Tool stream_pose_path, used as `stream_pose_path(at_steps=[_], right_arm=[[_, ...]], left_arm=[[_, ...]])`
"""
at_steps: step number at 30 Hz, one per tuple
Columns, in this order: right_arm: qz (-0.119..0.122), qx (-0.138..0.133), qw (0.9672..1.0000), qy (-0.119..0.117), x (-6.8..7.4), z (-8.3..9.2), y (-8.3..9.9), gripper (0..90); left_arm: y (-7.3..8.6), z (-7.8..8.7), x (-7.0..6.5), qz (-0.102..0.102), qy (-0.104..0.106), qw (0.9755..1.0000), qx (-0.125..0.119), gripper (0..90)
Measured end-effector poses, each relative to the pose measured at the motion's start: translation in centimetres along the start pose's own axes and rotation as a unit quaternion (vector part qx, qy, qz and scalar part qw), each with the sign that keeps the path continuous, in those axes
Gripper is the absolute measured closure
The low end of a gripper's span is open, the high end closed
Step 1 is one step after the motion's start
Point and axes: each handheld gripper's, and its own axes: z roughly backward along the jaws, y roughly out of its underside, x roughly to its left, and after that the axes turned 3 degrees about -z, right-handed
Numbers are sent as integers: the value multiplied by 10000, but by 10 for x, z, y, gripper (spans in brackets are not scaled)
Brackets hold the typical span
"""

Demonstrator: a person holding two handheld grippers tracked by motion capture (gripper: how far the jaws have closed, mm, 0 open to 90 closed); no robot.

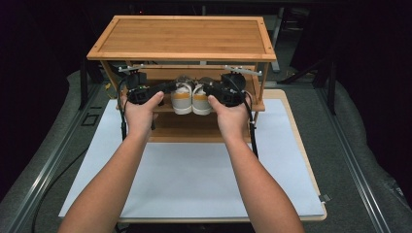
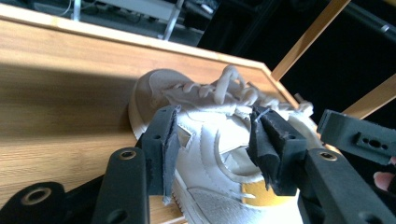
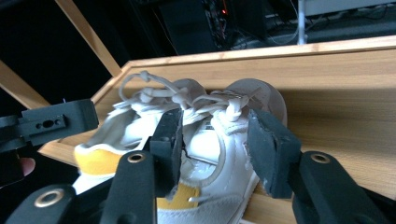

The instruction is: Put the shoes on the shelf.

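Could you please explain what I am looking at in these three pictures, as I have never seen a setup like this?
A person holds a hand-held clamp tool in each hand. The high view looks down over their forearms at a wooden rack on a table. The other two pictures come from cameras riding on each tool, looking along its black jaws. A pair of white shoes with yellow heels sits on the middle shelf. The left gripper straddles the left shoe, the right gripper the right shoe; whether they actually squeeze them is unclear.

The rack's top board point(image 1: 182, 38) hides the toes of both shoes point(image 1: 187, 97) in the high view.
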Motion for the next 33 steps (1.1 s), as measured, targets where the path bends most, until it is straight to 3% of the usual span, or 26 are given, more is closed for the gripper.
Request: stream_pose_path(at_steps=[6,15,19,25,27,30,33], right_arm=[[147,-97,9998,-27,-2,12,2,653],[90,-115,9999,79,-17,19,5,730],[32,13,9999,165,-27,11,13,764],[18,200,9997,123,-30,5,18,807],[-2,171,9997,172,-30,0,21,817],[-183,164,9997,6,-33,-3,23,824],[-130,188,9997,44,-32,-5,25,834]], left_arm=[[1,10,-1,-123,11,9999,-51,590],[5,18,13,-125,-150,9998,16,711],[11,15,20,-135,-199,9996,111,771],[16,9,24,-122,-151,9996,219,825],[19,5,25,-111,-122,9995,255,833],[21,2,26,-61,-46,9995,290,846],[24,-2,27,-51,-35,9994,346,860]])
